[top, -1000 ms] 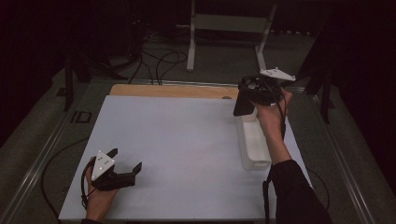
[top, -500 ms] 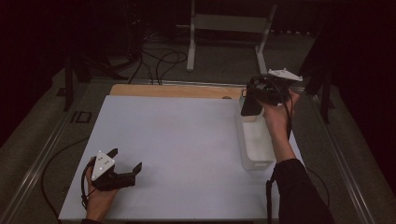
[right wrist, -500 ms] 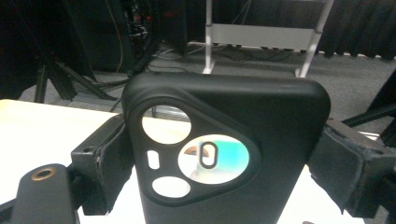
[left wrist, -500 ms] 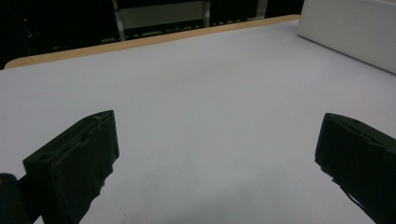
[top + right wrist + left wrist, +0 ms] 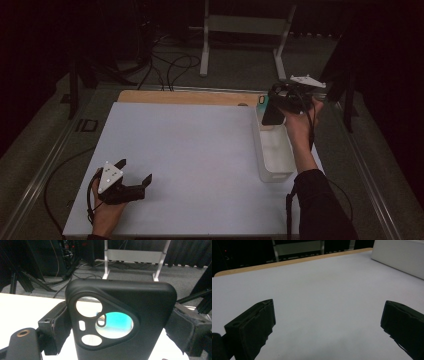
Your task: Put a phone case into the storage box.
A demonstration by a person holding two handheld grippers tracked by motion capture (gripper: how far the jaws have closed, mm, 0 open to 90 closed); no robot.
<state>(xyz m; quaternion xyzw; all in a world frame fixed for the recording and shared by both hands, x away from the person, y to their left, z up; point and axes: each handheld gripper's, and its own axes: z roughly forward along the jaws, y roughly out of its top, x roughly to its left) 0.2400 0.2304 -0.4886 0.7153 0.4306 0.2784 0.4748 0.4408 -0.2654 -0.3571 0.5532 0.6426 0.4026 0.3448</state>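
A black phone case with a large camera cut-out hangs upright above the far end of a white bin. My right gripper is shut on it, one jaw on each side edge. In the right gripper view the phone case stands between the jaws of the right gripper, its back facing the camera. My left gripper rests low over the white table at the near left, open with nothing between its jaws. The left gripper looks across bare table toward the bin.
A small teal thing sits at the bin's far end and shows through the case's cut-out. A wooden strip borders the table's far edge. Cables and a metal stand lie on the dark floor beyond.
My right gripper has carried the phone case slightly to the right and farther away over the bin. The left gripper has stayed where it was.
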